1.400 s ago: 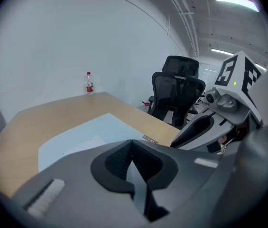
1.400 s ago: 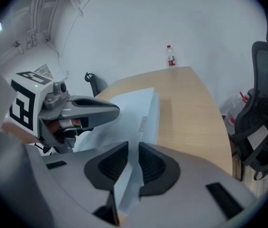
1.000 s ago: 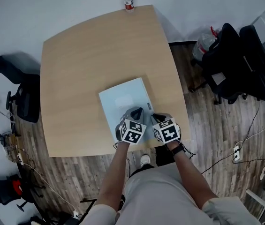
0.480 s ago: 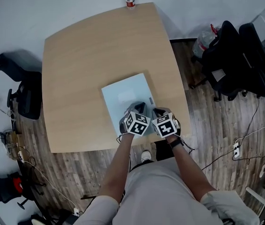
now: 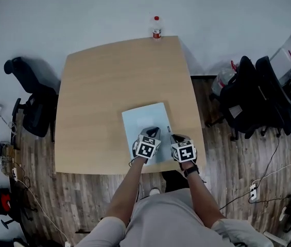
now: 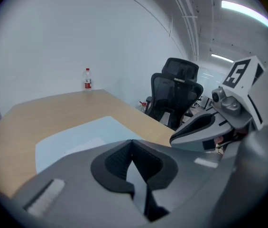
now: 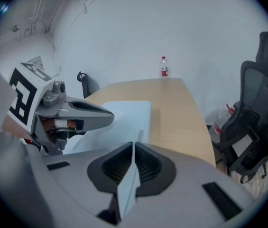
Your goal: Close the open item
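A thin light-blue item (image 5: 144, 121) lies flat and closed on the wooden table (image 5: 99, 96); it also shows in the left gripper view (image 6: 72, 137) and the right gripper view (image 7: 122, 115). My left gripper (image 5: 152, 131) is over the item's near end, jaws shut with nothing between them (image 6: 133, 144). My right gripper (image 5: 171, 136) hovers beside it at the item's near right corner, also shut and empty (image 7: 134, 146). I cannot tell whether either one touches the item.
A small bottle with a red label (image 5: 156, 33) stands at the table's far edge. Black office chairs (image 5: 261, 94) crowd the floor to the right, and another black chair (image 5: 32, 104) stands at the left. Cables lie on the wooden floor.
The head view has shifted and shows more of the room. Both grippers stay side by side at the near end of the flat blue item, slightly closer to the table's front edge.
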The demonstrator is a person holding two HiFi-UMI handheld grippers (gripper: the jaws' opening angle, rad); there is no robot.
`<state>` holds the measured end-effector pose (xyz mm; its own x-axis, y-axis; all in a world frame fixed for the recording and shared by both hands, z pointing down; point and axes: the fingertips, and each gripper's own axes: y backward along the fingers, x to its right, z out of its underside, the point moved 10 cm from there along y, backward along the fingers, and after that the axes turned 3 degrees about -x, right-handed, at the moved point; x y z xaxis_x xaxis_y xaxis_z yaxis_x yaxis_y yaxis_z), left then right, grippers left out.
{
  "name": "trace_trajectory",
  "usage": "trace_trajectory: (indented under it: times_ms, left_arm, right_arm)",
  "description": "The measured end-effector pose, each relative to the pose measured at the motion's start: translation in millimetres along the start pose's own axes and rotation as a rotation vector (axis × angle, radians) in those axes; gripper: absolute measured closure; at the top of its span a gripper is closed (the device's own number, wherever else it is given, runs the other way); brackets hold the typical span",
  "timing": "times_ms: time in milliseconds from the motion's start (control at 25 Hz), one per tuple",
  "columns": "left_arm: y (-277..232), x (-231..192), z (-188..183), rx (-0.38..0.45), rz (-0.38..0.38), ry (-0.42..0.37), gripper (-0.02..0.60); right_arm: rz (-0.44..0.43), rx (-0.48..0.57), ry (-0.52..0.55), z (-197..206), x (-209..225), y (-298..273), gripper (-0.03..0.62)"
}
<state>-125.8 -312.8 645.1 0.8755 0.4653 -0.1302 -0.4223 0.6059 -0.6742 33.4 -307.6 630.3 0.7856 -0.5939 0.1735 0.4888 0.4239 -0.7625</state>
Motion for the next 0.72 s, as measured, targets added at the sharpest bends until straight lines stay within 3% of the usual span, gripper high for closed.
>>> trace_trajectory:
  times_ms: [720]
  left_arm:
    - [201.2,9.3,-37.7,0.448,-0.176,0.071,0.572]
  right_arm:
    - [0.031,0.491,0.126,-81.5,-92.9,134.4,0.569]
